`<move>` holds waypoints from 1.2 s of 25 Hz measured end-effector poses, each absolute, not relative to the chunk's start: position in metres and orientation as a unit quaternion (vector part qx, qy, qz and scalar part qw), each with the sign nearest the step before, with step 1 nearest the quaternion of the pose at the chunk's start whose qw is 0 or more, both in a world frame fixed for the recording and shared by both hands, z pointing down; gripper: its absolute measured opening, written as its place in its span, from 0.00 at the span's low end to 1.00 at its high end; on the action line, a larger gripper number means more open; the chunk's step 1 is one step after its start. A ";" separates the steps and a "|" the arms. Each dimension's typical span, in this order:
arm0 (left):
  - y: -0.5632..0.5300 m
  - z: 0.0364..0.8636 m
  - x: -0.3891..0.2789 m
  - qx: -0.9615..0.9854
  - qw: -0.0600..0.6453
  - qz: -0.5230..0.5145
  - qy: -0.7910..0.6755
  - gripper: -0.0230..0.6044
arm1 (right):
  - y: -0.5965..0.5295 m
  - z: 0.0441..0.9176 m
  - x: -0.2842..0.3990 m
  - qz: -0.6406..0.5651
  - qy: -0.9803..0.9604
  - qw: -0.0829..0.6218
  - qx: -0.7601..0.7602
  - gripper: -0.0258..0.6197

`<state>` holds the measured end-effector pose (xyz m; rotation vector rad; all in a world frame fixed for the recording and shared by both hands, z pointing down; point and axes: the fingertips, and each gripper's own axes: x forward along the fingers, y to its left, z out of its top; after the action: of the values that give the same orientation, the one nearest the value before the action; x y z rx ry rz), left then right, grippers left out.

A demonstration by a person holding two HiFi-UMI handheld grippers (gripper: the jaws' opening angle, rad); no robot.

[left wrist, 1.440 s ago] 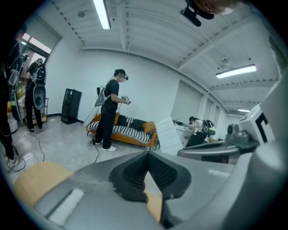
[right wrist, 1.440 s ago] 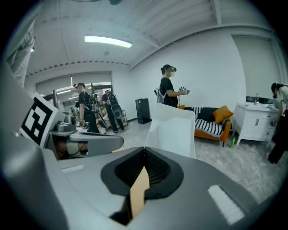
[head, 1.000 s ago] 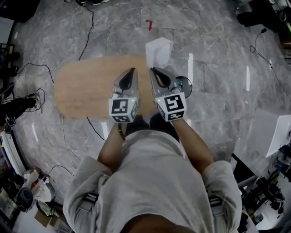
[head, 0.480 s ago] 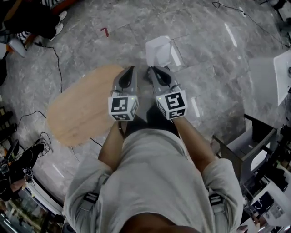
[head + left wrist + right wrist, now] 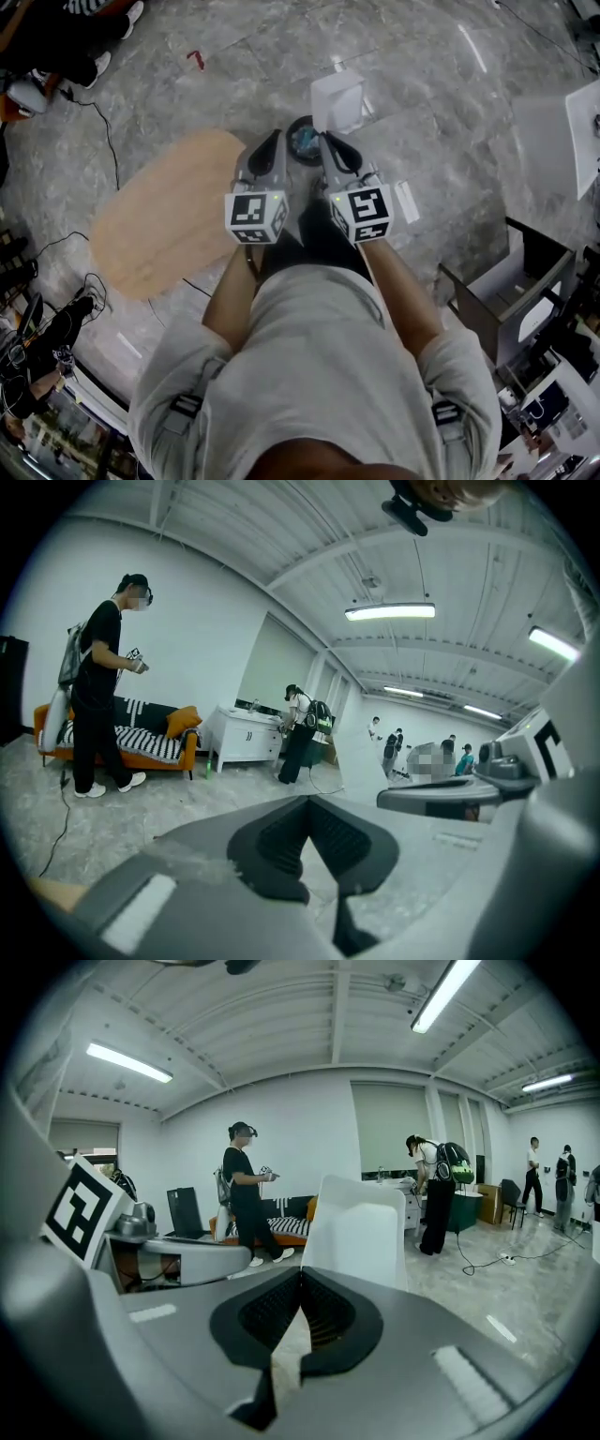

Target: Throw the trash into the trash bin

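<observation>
Two tongs (image 5: pixel 273 142) (image 5: pixel 326 144) — one white bin (image 5: pixel 337 101), one wooden tabletop (image 5: pixel 159 225).

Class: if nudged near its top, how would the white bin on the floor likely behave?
The white bin looks tall and narrow, so it may tip. It stands on a glossy stone floor, so it could slide instead. Its plastic look suggests it is light.

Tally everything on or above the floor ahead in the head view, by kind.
Grippers: 2 (left gripper, right gripper)
Wooden table: 1
White bin: 1
Dark round object: 1
Total: 5
</observation>
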<state>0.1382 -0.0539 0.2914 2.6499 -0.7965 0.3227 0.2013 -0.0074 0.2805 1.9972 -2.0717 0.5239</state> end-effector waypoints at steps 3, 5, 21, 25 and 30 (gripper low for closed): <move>-0.055 0.320 0.153 0.930 0.185 0.132 -0.289 0.07 | -0.005 0.311 0.220 0.196 -0.701 0.113 0.676 0.05; -0.054 0.337 0.158 0.928 0.191 0.138 -0.290 0.07 | -0.001 0.336 0.228 0.214 -0.698 0.120 0.673 0.05; -0.048 0.551 0.185 0.905 0.222 0.231 -0.279 0.07 | -0.005 0.566 0.246 0.298 -0.726 0.154 0.600 0.05; -0.047 0.591 0.194 0.901 0.238 0.235 -0.276 0.07 | -0.001 0.608 0.244 0.338 -0.720 0.145 0.589 0.05; -0.043 0.645 0.198 0.893 0.246 0.253 -0.279 0.07 | 0.016 0.666 0.241 0.376 -0.716 0.152 0.568 0.05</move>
<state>0.1981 -0.0425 0.6449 2.4364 -0.7616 0.6903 0.2409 0.0158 0.6657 1.6287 -2.0553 1.0793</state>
